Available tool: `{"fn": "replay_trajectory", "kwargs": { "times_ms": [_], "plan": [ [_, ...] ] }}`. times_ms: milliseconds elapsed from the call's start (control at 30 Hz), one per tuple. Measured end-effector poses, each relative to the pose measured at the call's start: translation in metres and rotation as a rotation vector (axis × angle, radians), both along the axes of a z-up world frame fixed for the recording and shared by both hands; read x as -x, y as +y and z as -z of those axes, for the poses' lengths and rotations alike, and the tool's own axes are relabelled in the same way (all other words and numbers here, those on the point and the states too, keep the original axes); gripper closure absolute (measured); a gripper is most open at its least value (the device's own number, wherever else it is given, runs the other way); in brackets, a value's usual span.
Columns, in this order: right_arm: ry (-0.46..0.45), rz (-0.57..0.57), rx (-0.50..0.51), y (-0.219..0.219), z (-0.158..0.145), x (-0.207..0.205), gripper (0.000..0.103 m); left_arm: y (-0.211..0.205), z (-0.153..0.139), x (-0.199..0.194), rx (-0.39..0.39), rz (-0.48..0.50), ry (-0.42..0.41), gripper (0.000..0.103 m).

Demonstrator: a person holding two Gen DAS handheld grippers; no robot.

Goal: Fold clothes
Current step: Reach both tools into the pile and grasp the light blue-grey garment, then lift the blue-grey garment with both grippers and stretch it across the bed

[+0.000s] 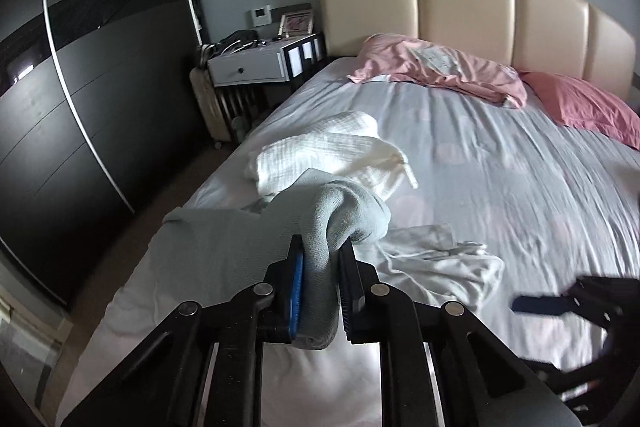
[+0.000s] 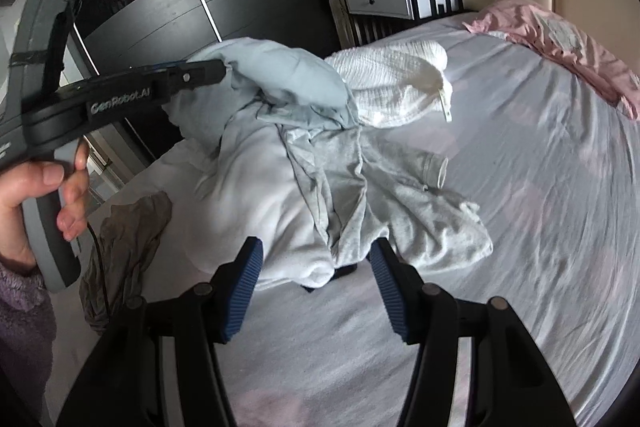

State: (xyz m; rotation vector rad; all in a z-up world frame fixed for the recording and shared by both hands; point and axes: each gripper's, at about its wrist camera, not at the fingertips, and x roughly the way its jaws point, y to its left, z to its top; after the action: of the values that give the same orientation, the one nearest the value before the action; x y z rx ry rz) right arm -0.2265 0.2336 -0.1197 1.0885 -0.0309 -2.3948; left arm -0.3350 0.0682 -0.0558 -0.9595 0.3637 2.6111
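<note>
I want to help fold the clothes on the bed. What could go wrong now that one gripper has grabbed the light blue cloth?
The left gripper pinches only a bunched fold of the light blue cloth garment, so it might slip out. That garment lies on the pale grey speckled top, which could get dragged along. The right gripper is open, with clothing right between its fingers, so it may catch the wrong layer.

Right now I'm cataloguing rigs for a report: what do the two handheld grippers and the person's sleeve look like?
Both are black linkage frames with silver pivot pins and ribbed blue finger pads. The left gripper has a grey pistol-style handle, white "GenRobot.AI" lettering and a thin black cable. The right gripper looks built alike. The sleeve is fuzzy purple-grey knit.
</note>
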Motion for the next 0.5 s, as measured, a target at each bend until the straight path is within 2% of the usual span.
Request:
{"fn": "replay_trajectory", "kwargs": {
  "times_ms": [133,267,367,500],
  "plan": [
    [0.076,-0.083,-0.081,-0.022,-0.01,0.02,0.047,-0.011,0.017,0.003,0.004,-0.024,-0.1,0.079],
    [0.137,-0.192,-0.16,-0.05,-0.002,0.034,0.047,-0.032,0.037,-0.005,0.001,-0.07,-0.128,0.044],
    [0.171,-0.271,-0.221,-0.074,0.011,0.046,0.047,-0.046,0.048,-0.008,-0.027,-0.063,-0.129,0.035],
    [0.196,-0.311,-0.268,-0.099,0.026,0.063,0.047,-0.052,0.061,-0.004,-0.034,-0.044,-0.143,0.032]
  ]
}}
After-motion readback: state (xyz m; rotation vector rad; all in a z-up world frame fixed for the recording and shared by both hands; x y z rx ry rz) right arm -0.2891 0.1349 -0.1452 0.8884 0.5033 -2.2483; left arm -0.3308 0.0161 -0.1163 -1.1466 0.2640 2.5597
